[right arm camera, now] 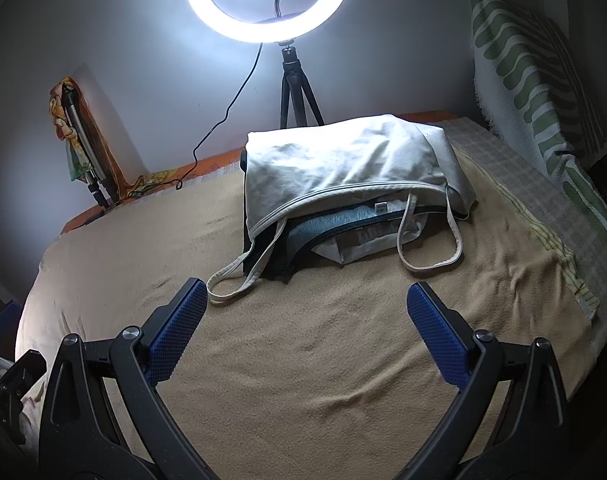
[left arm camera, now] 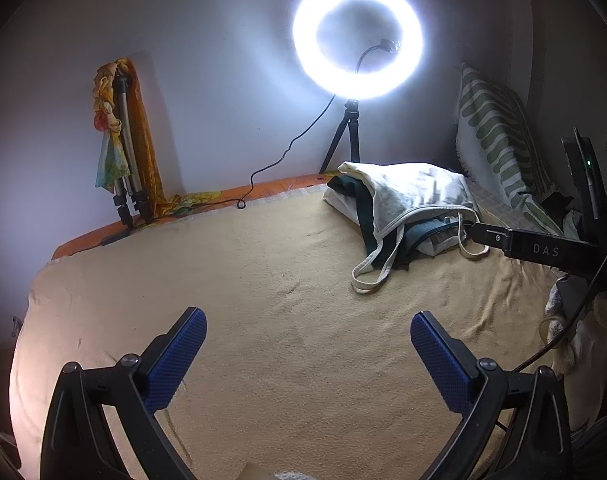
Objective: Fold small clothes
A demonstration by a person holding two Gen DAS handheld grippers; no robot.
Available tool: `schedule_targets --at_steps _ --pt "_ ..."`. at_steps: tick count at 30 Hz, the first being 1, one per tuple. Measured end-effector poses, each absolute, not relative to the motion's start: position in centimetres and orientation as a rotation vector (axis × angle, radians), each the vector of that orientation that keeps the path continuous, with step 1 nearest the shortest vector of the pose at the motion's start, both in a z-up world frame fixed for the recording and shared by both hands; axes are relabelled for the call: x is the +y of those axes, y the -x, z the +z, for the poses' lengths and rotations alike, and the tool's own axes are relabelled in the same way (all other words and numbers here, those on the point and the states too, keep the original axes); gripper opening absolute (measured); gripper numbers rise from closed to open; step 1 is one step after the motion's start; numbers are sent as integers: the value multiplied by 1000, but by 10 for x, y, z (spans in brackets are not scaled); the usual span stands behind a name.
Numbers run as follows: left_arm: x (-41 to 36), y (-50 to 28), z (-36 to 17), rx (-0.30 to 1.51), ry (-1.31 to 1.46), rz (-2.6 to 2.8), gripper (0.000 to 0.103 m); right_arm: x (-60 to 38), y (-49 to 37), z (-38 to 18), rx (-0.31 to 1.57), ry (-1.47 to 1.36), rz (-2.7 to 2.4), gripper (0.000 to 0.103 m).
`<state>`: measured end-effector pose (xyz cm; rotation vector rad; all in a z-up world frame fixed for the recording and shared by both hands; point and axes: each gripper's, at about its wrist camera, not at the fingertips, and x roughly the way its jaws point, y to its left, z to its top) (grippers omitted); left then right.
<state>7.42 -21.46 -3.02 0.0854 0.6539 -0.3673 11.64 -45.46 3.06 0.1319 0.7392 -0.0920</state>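
Note:
A white strappy top (right arm camera: 335, 164) lies on a small pile of clothes at the far side of the tan blanket (right arm camera: 303, 360); a dark green garment (right arm camera: 303, 232) and a white one show underneath. The same pile (left arm camera: 407, 196) sits far right in the left wrist view. My right gripper (right arm camera: 308, 316) hovers open just short of the pile, its left fingertip close to a loose strap (right arm camera: 227, 284). My left gripper (left arm camera: 308, 344) is open over bare blanket, well away from the pile. The right gripper's black finger (left arm camera: 503, 238) reaches the pile's right side in the left wrist view.
A lit ring light (left arm camera: 357, 38) on a black tripod (right arm camera: 295, 92) stands behind the pile, its cable (left arm camera: 287, 156) trailing onto the bed. A folded tripod with a yellow cloth (left arm camera: 123, 136) leans at the far left. A green-striped pillow (right arm camera: 535, 92) lines the right.

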Motion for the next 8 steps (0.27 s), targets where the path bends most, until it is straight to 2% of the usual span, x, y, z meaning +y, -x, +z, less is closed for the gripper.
schedule_targets --at_steps 8 --pt "-208 -73 -28 627 -94 -354 103 -454 -118 30 738 -133 -91 102"
